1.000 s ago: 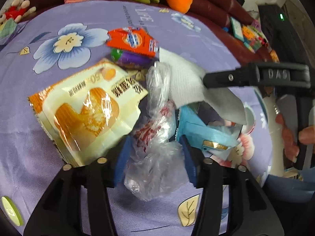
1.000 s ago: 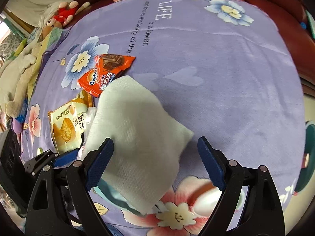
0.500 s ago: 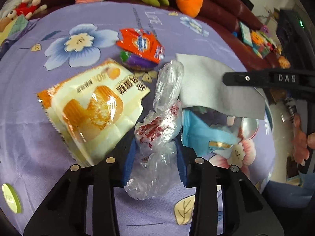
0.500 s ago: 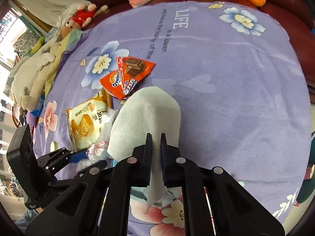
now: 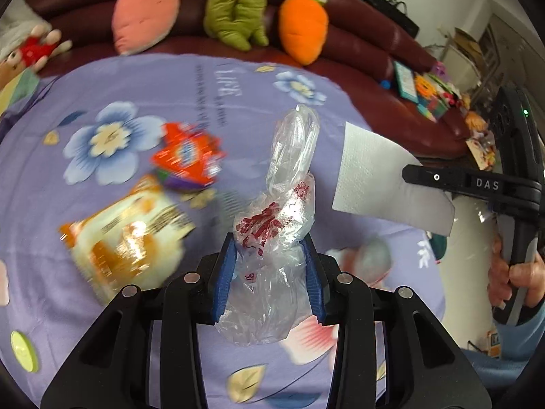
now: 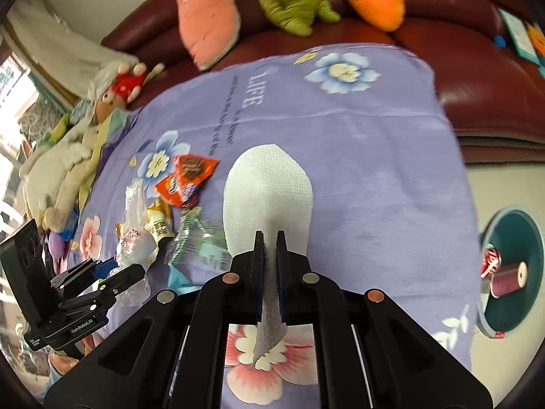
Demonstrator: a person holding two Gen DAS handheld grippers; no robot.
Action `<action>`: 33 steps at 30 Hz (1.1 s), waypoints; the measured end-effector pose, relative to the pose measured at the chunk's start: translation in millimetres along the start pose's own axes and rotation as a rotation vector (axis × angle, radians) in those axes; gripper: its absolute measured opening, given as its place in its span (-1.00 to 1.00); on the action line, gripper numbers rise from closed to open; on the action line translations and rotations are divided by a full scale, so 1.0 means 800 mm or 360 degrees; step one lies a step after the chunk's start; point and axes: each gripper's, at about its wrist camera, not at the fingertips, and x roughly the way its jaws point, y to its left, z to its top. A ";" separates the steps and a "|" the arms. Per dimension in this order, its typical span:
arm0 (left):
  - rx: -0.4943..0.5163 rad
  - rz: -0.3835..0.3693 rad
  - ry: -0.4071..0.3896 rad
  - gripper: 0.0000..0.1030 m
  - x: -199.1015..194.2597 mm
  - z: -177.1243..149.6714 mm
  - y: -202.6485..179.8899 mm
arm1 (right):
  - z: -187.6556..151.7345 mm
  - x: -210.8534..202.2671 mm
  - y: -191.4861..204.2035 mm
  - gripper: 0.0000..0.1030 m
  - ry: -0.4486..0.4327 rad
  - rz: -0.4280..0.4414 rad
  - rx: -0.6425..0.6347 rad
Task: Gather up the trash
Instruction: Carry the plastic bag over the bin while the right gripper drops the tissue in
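- The purple flowered cloth (image 6: pixel 357 156) carries the trash not yet picked up; it is spread in front of a dark red sofa (image 5: pixel 357 51) lined with plush toys.
- The yellow snack bag (image 5: pixel 126 235) is the largest piece on the cloth, lying flat and well to the left of the left gripper (image 5: pixel 269 266). It looks like light, crinkly foil, likely slippery, so an edge or corner would be the sensible place to pinch.
- The white napkin (image 6: pixel 269 194) hangs upright from the right gripper (image 6: pixel 270 248), whose jaws are pressed together on its lower fold. The sheet balloons forward above them and a tail droops below. It is soft, almost weightless and tears easily, so a gentle pinch should be enough.
- The clear plastic bag (image 5: pixel 282 221), printed in red, is clamped at its waist between the left gripper's blue pads (image 5: pixel 226 272). Its top sticks up past the jaws and its bottom bulges out below them. Thin film is limp and slick, so it could slide out if the squeeze loosens.
- The orange cookie wrapper (image 6: pixel 185 180) lies on the cloth, far left of the napkin. It is small, light and stiff enough to be taken by a corner.
- A teal bin (image 6: pixel 511 272) stands off the cloth to the right, probably where the trash goes.
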 end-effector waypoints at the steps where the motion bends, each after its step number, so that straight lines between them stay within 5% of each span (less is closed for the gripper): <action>1: 0.0016 -0.0011 -0.0001 -0.25 0.004 0.004 -0.010 | -0.001 -0.007 -0.008 -0.87 -0.0016 -0.0009 0.0016; 22: 0.0515 -0.0327 0.0221 -0.25 0.142 0.054 -0.298 | -0.073 -0.167 -0.302 -0.87 -0.0344 -0.0318 0.0623; 33: 0.0627 -0.0390 0.0361 -0.25 0.216 0.047 -0.403 | -0.114 -0.150 -0.412 -0.82 -0.0266 -0.0392 0.0822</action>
